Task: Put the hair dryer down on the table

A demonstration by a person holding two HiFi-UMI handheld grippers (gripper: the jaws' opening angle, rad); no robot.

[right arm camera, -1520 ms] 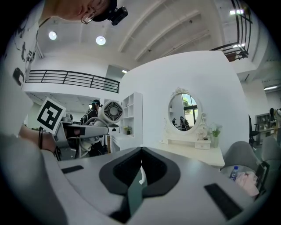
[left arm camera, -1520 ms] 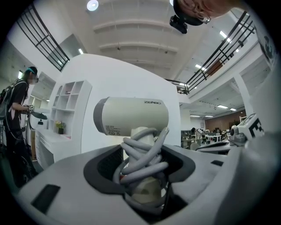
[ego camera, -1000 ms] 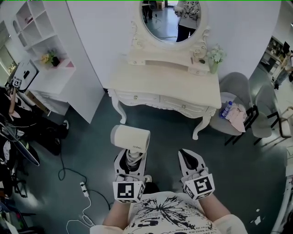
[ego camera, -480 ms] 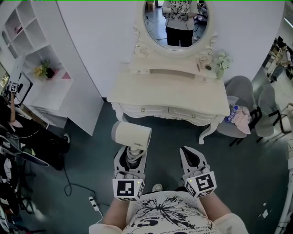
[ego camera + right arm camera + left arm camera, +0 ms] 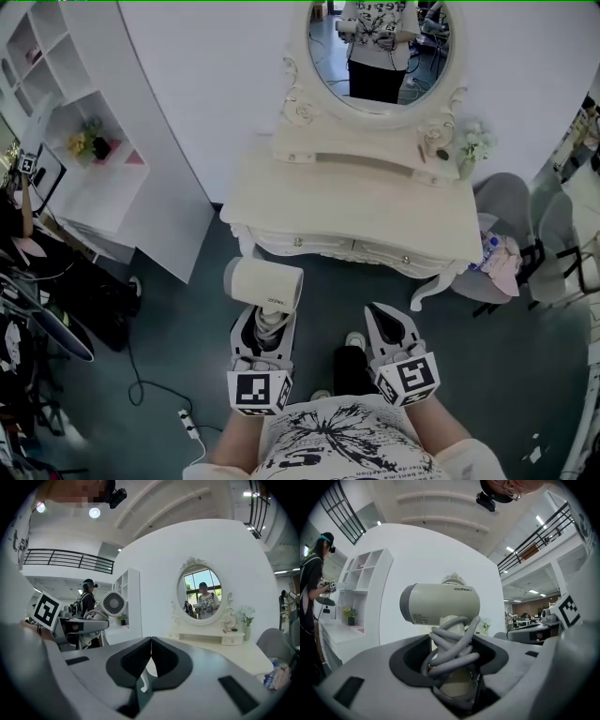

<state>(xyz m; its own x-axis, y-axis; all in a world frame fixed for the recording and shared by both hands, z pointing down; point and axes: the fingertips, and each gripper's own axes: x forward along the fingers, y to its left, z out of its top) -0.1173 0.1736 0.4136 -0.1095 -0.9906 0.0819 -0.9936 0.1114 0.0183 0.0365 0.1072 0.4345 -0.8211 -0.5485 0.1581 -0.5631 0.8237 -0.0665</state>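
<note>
A cream hair dryer (image 5: 264,284) stands upright in my left gripper (image 5: 262,328), its grey cord wound round the handle. The jaws are shut on that handle; in the left gripper view the hair dryer (image 5: 440,604) fills the middle above the jaws. My right gripper (image 5: 391,325) is shut with nothing in it, its tips meeting in the right gripper view (image 5: 151,640). Both are held over the dark floor, short of the cream dressing table (image 5: 309,206), which also shows in the right gripper view (image 5: 225,653).
An oval mirror (image 5: 380,47) rises behind the table, with a small shelf and a flower vase (image 5: 469,148). Grey chairs (image 5: 525,244) with a water bottle stand right. A white shelf unit (image 5: 84,141) stands left. A power strip and cable (image 5: 183,422) lie on the floor.
The dressing table and mirror have come closer and shifted right in the head view. Both grippers keep their hold and pose; the hair dryer stays in the left one.
</note>
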